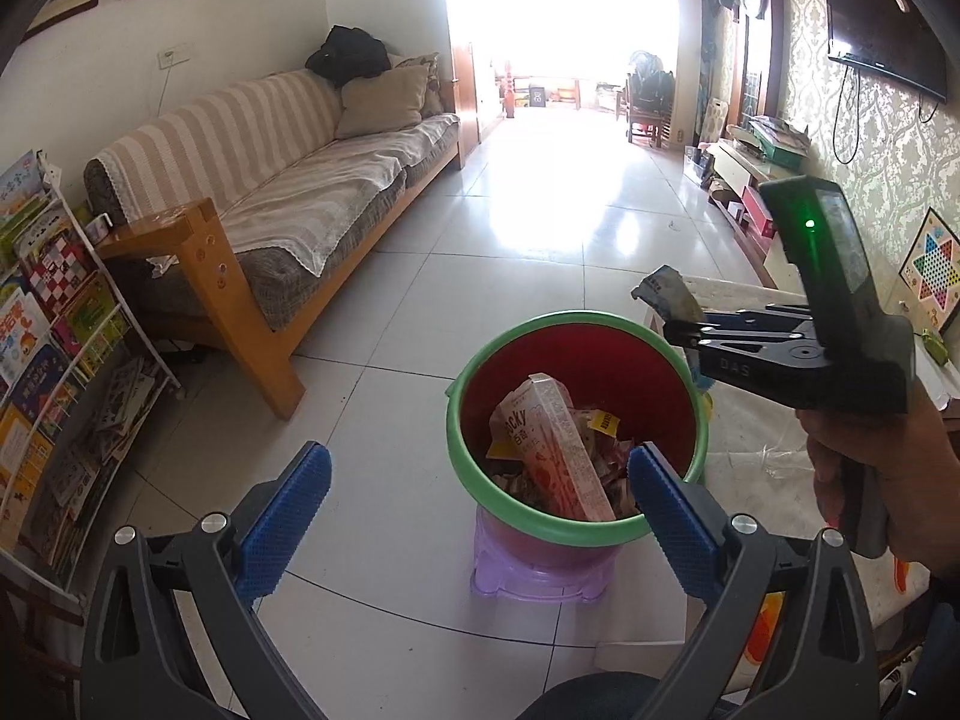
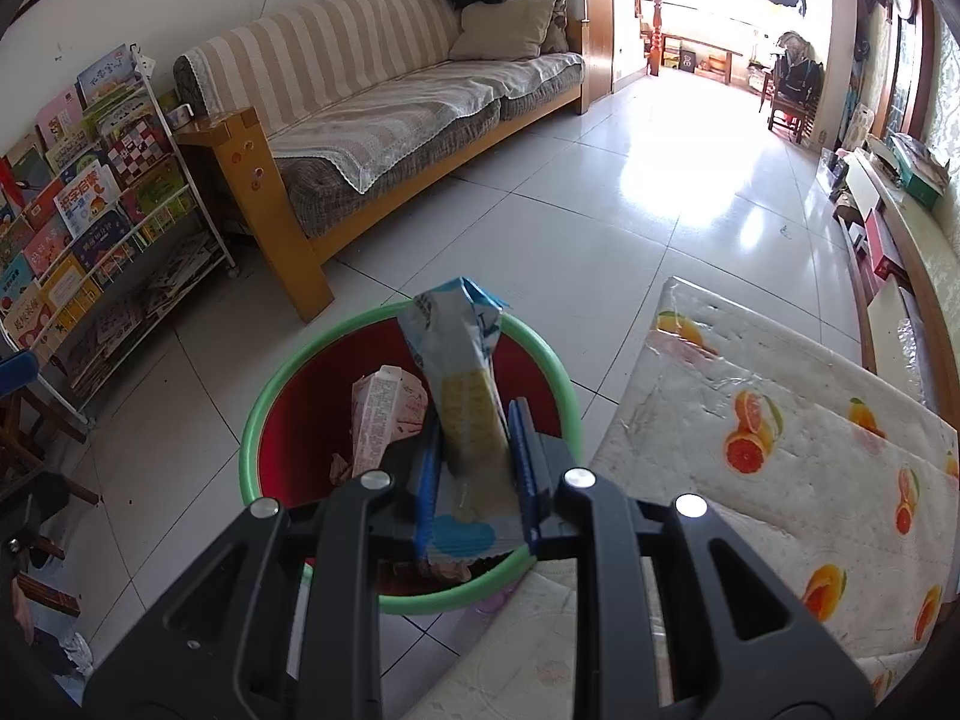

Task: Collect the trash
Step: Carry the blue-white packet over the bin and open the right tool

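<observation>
Trash was the job, and at this moment I had one piece of it in hand. My right gripper [image 2: 474,480] was clamped on a crumpled snack wrapper [image 2: 462,372] — pale, with a blue end and a yellow printed panel — the blue pads pinching it from both sides while its loose upper end stuck out ahead of the fingertips. From the right wrist view the wrapper hung over the mouth of the red bin [image 2: 312,414] with the green rim, just beside the edge of the table [image 2: 780,372] with its orange-fruit cover. The bin stood on a small purple stool [image 1: 540,576] on the tiled floor.

My left gripper [image 1: 480,498] was spread wide and held nothing; its blue pads [image 1: 288,516] framed the bin from above. Inside lay a pink Pocky box [image 1: 558,450], tilted against other scraps.

I judged the step in hand to be the drop: the wrapper had been carried to the bin but not yet let go. The next move called for centring the right gripper well inside the rim, then opening the jaws fully — a light, creased wrapper could cling to a pad or drift out over the rim if released too near the edge.
</observation>
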`<action>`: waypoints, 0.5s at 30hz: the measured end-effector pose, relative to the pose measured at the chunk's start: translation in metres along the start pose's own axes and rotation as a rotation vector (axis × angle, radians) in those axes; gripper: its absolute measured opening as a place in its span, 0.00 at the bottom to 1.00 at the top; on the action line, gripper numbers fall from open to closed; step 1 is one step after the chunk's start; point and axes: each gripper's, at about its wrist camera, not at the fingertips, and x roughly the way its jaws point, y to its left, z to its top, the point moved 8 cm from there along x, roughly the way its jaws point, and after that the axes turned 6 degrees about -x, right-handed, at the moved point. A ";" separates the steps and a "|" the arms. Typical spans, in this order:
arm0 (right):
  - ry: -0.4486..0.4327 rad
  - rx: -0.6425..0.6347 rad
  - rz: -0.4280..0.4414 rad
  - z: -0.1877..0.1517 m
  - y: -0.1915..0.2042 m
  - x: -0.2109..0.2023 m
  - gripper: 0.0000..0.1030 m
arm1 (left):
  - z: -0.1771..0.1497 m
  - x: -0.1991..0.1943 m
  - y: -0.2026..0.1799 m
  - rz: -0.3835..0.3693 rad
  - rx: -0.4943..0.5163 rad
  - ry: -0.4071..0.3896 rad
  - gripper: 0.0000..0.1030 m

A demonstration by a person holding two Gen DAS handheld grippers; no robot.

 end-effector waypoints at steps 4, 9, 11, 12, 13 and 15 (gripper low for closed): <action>0.030 -0.017 -0.015 0.002 0.009 0.029 0.21 | -0.010 -0.001 0.011 0.006 -0.014 0.012 0.92; 0.079 0.003 -0.027 -0.004 0.011 0.057 0.21 | -0.019 0.007 0.019 0.007 -0.035 0.034 0.92; 0.092 0.006 -0.029 -0.006 0.012 0.064 0.21 | -0.022 0.009 0.022 0.006 -0.045 0.038 0.92; 0.099 0.002 -0.030 -0.007 0.014 0.067 0.21 | -0.023 0.010 0.023 0.006 -0.052 0.040 0.92; 0.109 -0.002 -0.030 -0.009 0.015 0.071 0.22 | -0.024 0.010 0.025 0.005 -0.057 0.041 0.92; 0.140 -0.016 -0.020 -0.013 0.019 0.079 0.24 | -0.025 0.009 0.022 0.003 -0.063 0.039 0.92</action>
